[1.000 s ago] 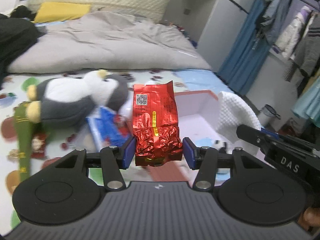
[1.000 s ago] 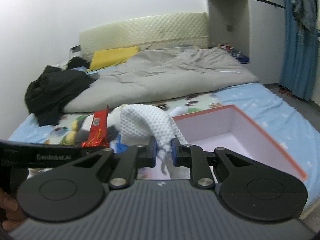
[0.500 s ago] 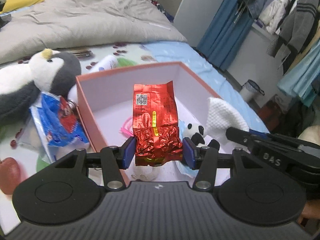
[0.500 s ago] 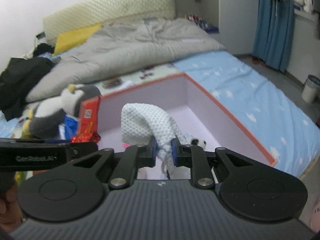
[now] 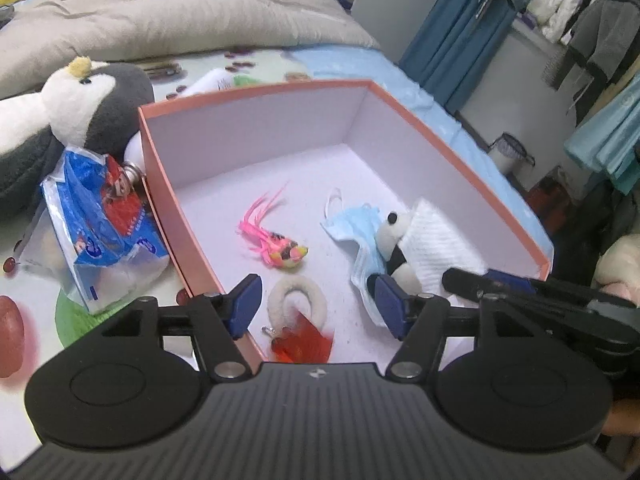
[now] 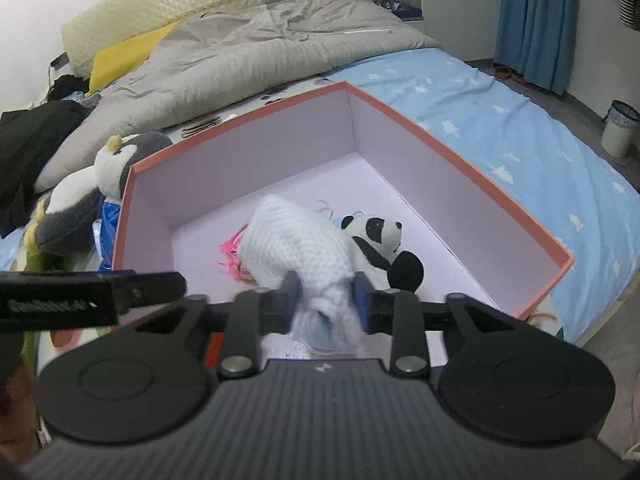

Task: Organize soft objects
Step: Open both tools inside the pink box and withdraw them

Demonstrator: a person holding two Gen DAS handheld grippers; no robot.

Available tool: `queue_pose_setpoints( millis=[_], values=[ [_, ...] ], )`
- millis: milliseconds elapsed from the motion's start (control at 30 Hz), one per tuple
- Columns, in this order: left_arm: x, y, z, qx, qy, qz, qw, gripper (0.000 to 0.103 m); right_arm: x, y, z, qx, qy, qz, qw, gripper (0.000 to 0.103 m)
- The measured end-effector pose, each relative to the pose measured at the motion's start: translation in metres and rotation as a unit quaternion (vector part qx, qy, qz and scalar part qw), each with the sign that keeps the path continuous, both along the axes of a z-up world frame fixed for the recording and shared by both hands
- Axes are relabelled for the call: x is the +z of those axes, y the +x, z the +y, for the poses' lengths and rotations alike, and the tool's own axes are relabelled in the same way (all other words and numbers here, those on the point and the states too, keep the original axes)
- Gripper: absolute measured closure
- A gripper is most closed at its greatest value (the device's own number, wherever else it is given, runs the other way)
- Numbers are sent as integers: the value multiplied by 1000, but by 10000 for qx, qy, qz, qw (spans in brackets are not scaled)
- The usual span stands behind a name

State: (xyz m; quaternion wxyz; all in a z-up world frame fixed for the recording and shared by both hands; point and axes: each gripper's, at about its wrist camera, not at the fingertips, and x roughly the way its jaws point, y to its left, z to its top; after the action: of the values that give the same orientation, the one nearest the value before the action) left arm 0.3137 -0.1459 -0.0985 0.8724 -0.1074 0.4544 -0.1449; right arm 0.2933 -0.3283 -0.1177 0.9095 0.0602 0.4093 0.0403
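Observation:
An orange-rimmed box with a pale inside lies open on the bed. My left gripper hangs over its near end with its jaws opening. A red foil packet is a blur below them, loose on the box floor beside a white fluffy ring. My right gripper has its jaws opening too. A white knitted cloth sags between them and its lower end is blurred. A panda plush, a pink feathered toy and a blue face mask lie in the box.
A penguin plush and a blue snack bag lie left of the box on the printed sheet. A grey duvet, a yellow pillow and black clothes are behind. A bin stands on the floor at right.
Both grippers came down over the box. The left jaws spread and the red packet dropped out of them. The right jaws widened around the white cloth, which has sunk lower.

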Motion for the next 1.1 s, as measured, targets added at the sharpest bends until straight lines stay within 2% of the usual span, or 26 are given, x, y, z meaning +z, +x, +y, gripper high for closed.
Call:
queue_pose_setpoints(
  millis=[67, 333, 533, 867, 1100],
  values=[
    [6, -5, 3, 27, -9, -78, 10000, 35, 2, -3, -1, -18, 11, -29, 10000, 56],
    [39, -39, 18, 143, 55, -579, 9982, 35, 20, -30, 9, 4, 94, -349, 9993, 56],
    [50, -65, 32, 228, 21, -788, 9966, 35, 35, -55, 19, 155, 234, -707, 9971, 56],
    [41, -108, 69, 462, -41, -903, 9948, 35, 35, -93, 41, 405, 288, -829, 9953, 56],
    [26, -133, 98, 730, 104, -840, 9937, 35, 27, -112, 65, 733, 311, -786, 9937, 56]
  ],
)
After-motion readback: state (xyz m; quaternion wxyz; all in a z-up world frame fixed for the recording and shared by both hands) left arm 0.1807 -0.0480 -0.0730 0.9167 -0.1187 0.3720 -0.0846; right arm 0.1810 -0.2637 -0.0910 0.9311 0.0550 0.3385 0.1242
